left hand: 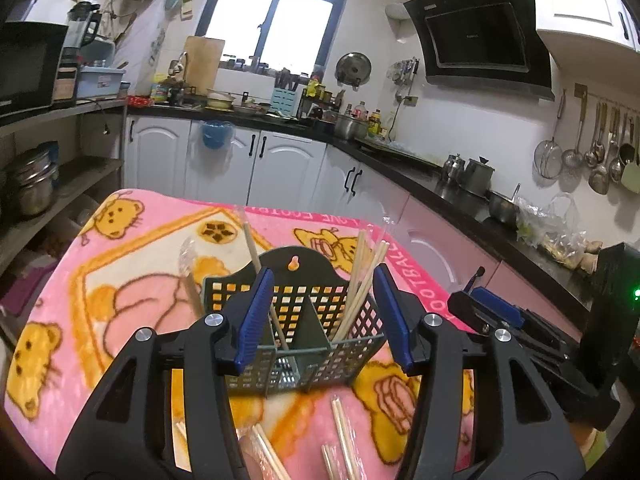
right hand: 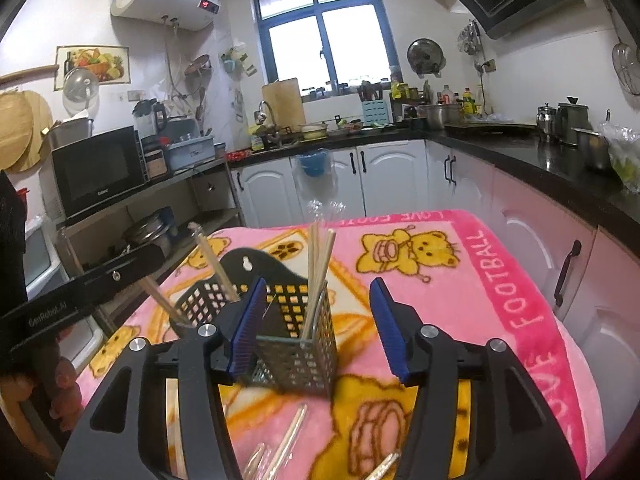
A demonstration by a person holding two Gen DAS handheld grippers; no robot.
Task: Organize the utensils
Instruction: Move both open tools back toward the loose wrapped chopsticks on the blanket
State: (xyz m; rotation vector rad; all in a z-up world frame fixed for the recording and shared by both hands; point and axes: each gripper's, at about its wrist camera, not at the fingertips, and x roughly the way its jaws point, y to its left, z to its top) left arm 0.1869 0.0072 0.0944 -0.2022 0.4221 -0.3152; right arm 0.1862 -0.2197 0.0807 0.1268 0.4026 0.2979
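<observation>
A black mesh utensil caddy (left hand: 224, 292) stands on a pink bear-print blanket (left hand: 140, 264). Several wooden chopsticks (left hand: 362, 276) lean in its right compartment, and one chopstick (left hand: 256, 256) leans in the left. My left gripper (left hand: 323, 272) is open just in front of the caddy, with nothing between its blue pads. In the right wrist view my right gripper (right hand: 318, 284) is open too, empty, with the caddy (right hand: 304, 356) and its chopsticks (right hand: 318, 264) just ahead of the jaws. Loose chopsticks (left hand: 344, 432) lie on the blanket under the left gripper.
More loose chopsticks (right hand: 288, 440) lie on the blanket (right hand: 460, 280) below the right gripper. White cabinets (left hand: 280, 164) and a black counter (left hand: 460, 192) run behind and to the right. Open shelves with pots (left hand: 36, 188) stand at the left.
</observation>
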